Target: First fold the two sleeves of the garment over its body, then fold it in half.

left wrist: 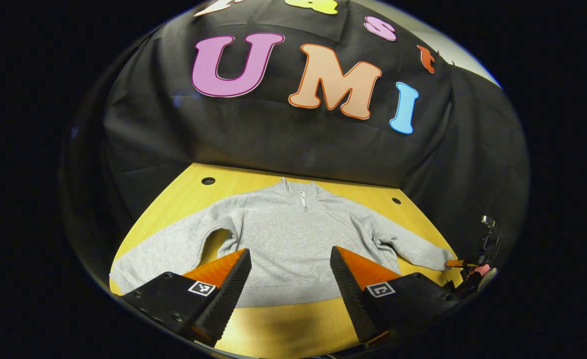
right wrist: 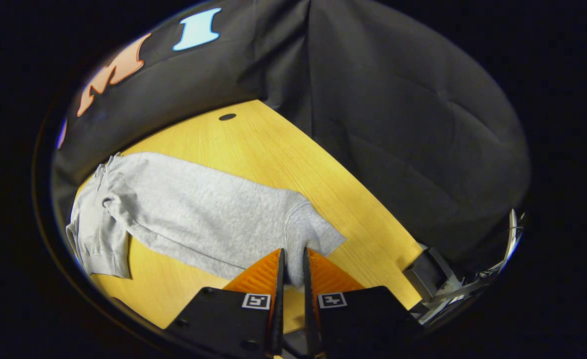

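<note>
A grey zip-neck sweatshirt lies flat, front up, on the yellow wooden table, both sleeves spread out to the sides. My left gripper hovers open over the hem, nothing between its fingers. Out at the end of the right sleeve the other gripper sits at the cuff. In the right gripper view that sleeve stretches away to the left, and my right gripper is shut on the edge of its cuff, low over the table.
Black cloth walls close the table at the back and right. Round holes sit in the tabletop's far corners. A grey metal fitting stands at the table's right edge, near the cuff.
</note>
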`<state>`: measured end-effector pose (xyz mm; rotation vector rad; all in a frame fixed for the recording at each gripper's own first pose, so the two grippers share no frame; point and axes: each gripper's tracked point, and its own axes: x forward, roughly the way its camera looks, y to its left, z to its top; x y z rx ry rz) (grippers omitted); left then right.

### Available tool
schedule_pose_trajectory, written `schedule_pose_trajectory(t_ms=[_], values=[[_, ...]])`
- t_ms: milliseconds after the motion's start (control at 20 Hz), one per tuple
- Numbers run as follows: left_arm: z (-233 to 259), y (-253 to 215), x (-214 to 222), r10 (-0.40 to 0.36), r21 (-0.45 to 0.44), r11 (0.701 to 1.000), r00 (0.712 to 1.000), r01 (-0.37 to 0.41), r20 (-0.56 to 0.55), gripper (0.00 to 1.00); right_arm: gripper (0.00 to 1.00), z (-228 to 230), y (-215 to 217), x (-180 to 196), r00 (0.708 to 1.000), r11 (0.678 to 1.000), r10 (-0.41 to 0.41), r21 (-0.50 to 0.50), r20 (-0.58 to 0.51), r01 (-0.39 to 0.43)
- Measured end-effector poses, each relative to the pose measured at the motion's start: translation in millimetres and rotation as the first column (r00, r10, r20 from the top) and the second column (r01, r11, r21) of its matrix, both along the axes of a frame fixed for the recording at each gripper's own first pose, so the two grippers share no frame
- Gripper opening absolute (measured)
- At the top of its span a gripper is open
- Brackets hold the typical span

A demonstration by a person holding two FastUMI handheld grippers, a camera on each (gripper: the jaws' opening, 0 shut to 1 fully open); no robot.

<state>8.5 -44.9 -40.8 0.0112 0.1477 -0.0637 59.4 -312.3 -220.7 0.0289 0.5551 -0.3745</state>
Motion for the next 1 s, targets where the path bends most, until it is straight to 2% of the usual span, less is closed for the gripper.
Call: schedule_pose_trajectory(t_ms=[200, 400, 700, 1000], values=[[1, 6, -4, -0.015, 0.015, 1.0, 1.0, 0.015, 0.007, 0.93, 0.2, 24, 22, -7, 0.997, 0.999, -0.014, 0.052, 0.079, 0.01], [-1, 18, -11, -0.03, 0.025, 0.999, 0.999, 0.029, 0.013, 0.93, 0.2, 51, 59, -15, 0.99, 0.996, 0.012, 0.085, 0.143, -0.025], [-6, 53, -26, -0.023, -0.009, 1.0, 1.0, 0.023, 0.018, 0.93, 0.2, 105, 155, -13, 0.959, 0.986, 0.146, 0.046, 0.242, -0.162], [-5, 102, -41, 0.021, -0.011, 1.0, 0.999, -0.021, 0.041, 0.93, 0.2, 144, 277, -2, 0.894, 0.944, 0.302, 0.031, 0.332, -0.33]])
